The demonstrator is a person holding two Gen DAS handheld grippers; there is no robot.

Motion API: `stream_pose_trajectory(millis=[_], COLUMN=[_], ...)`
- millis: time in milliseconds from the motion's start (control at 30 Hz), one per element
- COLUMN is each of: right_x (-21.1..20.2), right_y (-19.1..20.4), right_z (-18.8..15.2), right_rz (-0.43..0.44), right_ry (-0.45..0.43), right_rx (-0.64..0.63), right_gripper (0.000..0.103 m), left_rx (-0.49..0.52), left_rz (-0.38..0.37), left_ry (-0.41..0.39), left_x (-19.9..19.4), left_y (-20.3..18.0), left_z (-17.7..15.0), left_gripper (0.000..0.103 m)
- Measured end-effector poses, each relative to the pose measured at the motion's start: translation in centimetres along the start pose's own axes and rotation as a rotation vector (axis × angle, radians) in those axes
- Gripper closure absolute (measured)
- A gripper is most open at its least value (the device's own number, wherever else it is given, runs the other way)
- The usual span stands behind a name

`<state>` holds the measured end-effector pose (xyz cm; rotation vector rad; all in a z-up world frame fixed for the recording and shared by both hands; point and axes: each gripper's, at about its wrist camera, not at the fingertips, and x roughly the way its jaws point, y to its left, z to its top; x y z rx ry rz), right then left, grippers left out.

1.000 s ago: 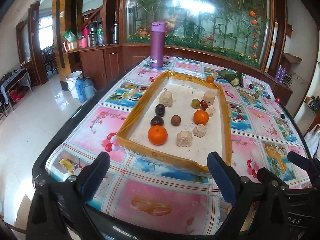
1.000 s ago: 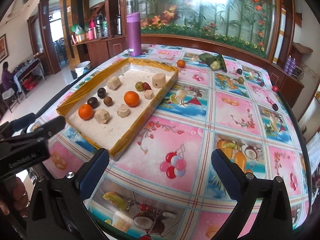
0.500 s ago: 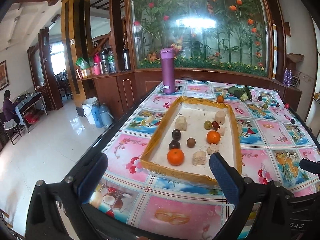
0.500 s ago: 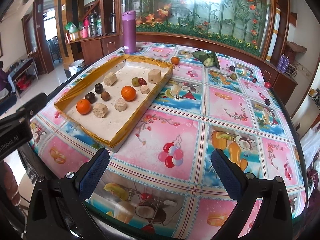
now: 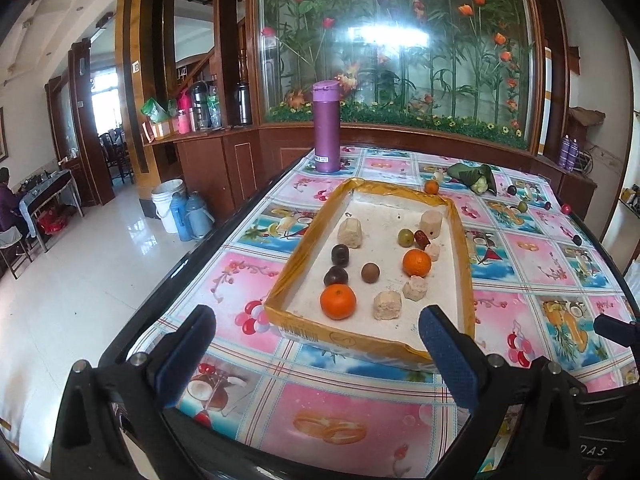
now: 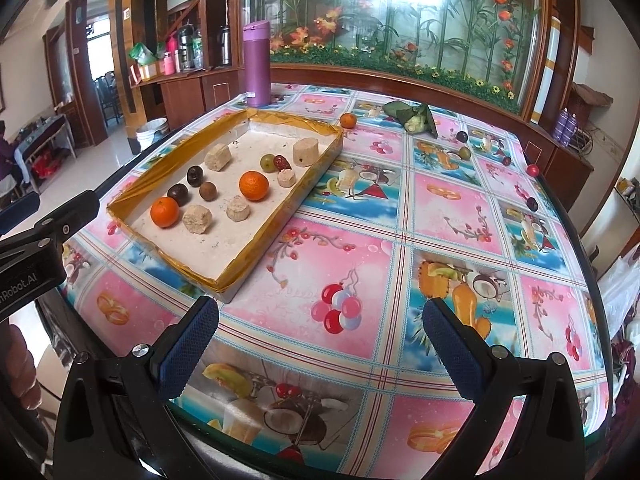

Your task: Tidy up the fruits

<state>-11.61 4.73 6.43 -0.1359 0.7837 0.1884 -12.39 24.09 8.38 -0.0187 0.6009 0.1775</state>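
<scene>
Yellow-taped tray (image 6: 280, 122) holds most fruit; both grippers, left (image 5: 316, 344) and right (image 6: 320, 338), gape empty, and the stray orange (image 6: 348, 120) likely needs fetching next.

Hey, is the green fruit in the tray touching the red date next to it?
Cannot tell. In the right wrist view the green fruit and red date sit edge to edge with no visible gap, but neither view shows clearly whether they are in contact.
</scene>
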Motion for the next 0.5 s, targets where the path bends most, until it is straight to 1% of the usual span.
stream_pose_trajectory(millis=[167,500], right_x=[0.1,0.3], right_y=[-0.1,-0.4], right_z=[0.1,0.1], right_rz=[0.001,0.005], right_ry=[0.001,0.007], right_rx=[-0.003,-0.003], right_gripper=[0.0,0.0], left_rx=[-0.008,-0.01], left_rz=[-0.015,-0.028], left_ry=[-0.013,0.041], left_x=[-0.1,1.0], left_y=[-0.2,-0.3], left_z=[-0.2,0.0], left_gripper=[0.0,0.0])
